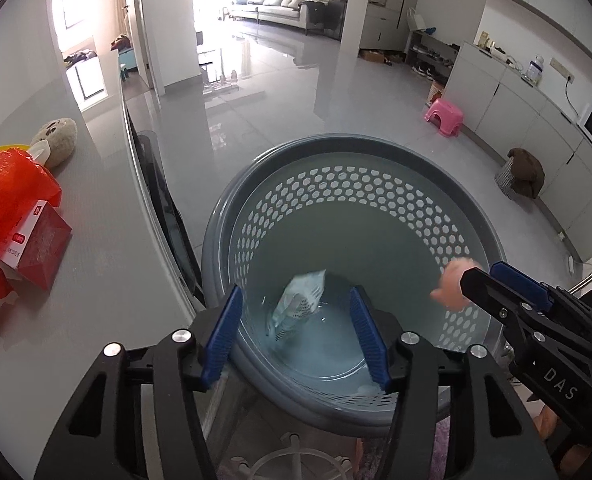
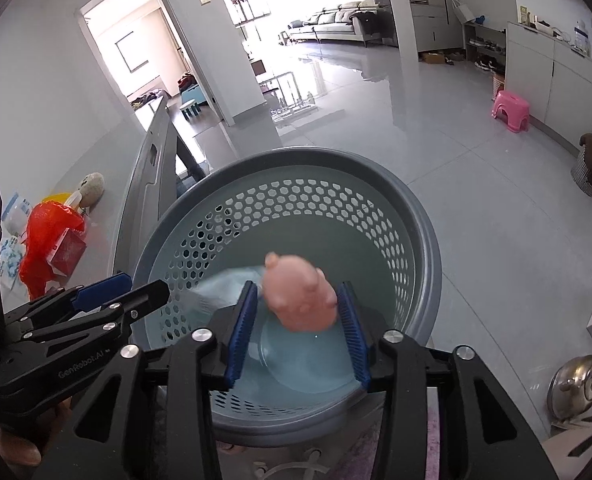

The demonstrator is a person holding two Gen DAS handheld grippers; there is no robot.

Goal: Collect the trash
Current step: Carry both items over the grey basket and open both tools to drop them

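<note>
Left wrist view shows a wide room with a glossy grey tiled floor (image 1: 296,92), a pale sofa (image 1: 280,4) far ahead of the tongs, and white cabinets (image 1: 528,108) on the right side. A grey table top (image 1: 96,240) lies to the left of the left gripper (image 1: 296,332). Directly under both tongs stands a round grey-blue plastic basket (image 1: 236,208), its wall pierced with small hexagon holes.

Only this view shows a crumpled white wrapper with print (image 1: 298,304); it sits between the open blue ribbed pads, free of them, above the basket bottom. A red plastic bag (image 1: 12,184) and a red carton (image 1: 40,248) lie on the table.

Right wrist view alone shows a smooth pink pig-shaped toy (image 2: 300,296), blurred, between the pads of the right gripper (image 2: 298,332), which stand apart and do not press it; it is over the basket's inside. A steel kettle (image 2: 576,384) shines at the lower right, and a pink stool (image 2: 512,110) stands by the cabinets.
</note>
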